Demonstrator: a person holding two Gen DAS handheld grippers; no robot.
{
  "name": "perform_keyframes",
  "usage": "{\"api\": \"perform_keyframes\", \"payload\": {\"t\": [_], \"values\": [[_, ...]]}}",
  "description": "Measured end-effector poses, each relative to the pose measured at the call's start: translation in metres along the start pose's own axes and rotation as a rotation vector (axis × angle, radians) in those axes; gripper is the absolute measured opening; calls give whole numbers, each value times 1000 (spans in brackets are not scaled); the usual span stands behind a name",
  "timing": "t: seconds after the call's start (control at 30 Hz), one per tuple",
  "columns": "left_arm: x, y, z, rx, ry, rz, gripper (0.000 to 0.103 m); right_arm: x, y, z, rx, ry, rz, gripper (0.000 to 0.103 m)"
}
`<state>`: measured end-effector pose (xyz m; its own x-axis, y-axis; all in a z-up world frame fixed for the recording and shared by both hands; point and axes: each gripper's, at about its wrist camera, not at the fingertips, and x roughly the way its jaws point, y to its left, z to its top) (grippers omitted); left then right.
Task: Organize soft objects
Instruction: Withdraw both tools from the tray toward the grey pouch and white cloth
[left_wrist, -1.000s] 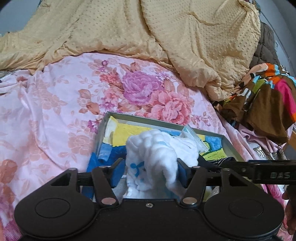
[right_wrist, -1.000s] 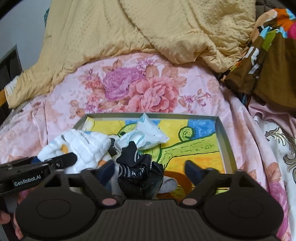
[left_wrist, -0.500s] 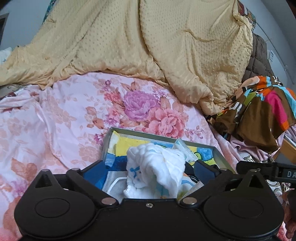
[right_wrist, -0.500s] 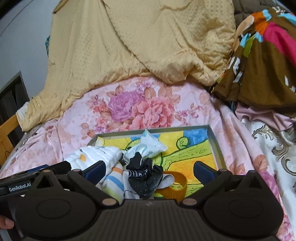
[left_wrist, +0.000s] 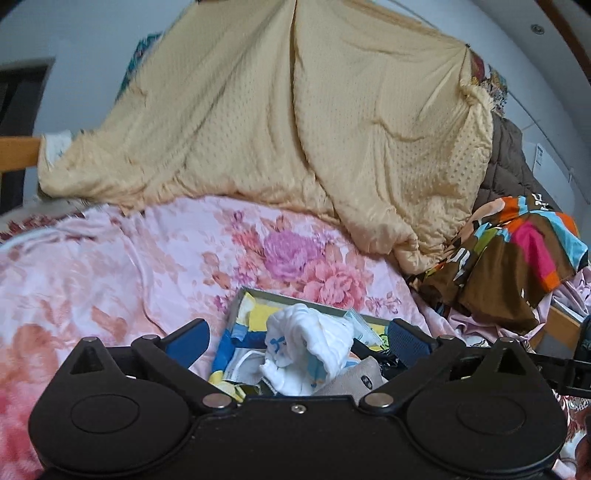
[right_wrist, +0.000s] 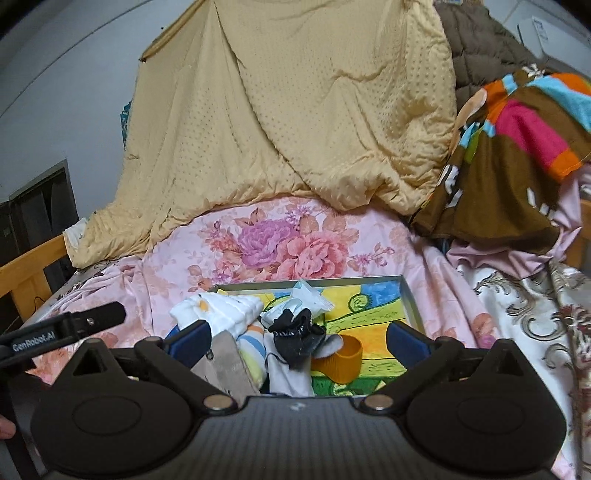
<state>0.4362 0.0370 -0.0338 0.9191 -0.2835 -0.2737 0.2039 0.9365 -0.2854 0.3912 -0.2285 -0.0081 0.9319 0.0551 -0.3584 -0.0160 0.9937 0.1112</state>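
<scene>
tray: shallow grey-rimmed tray with yellow-blue cartoon print on pink floral bedsheet
soft pile: white knit cloth, black sock, orange cuff inside tray, crowding its left half
left gripper: jaws just opened wide, empty, cloth between them untouched
right gripper: spread wide, empty
free room: tray's right half bare; bare sheet beyond its far rim up to the yellow quilt
near rim: hidden, probably under the grippers

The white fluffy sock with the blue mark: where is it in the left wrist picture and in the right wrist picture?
Left wrist: the white fluffy sock sits low at centre, in the tray.
Right wrist: low and left of centre, at the tray's left end.
Shared landmark: the purple flower on the pink sheet, just beyond the tray.
</scene>
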Motion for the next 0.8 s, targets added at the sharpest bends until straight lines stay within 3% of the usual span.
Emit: {"api": "perform_keyframes", "payload": {"t": [0.23, 0.4, 0.63, 0.8], "values": [[-31, -6, -9, 16, 0, 31, 102, -25, 10, -23, -61, -42, -44, 103], [-39, -9, -23, 35, 62, 68, 102, -37, 14, -47, -45, 7, -88, 103], [-51, -6, -42, 70, 105, 54, 102, -57, 10, -79, -65, 70, -111, 103], [-58, -11, -53, 154, 133, 97, 102, -62, 10, -92, -74, 124, -129, 103]]}}
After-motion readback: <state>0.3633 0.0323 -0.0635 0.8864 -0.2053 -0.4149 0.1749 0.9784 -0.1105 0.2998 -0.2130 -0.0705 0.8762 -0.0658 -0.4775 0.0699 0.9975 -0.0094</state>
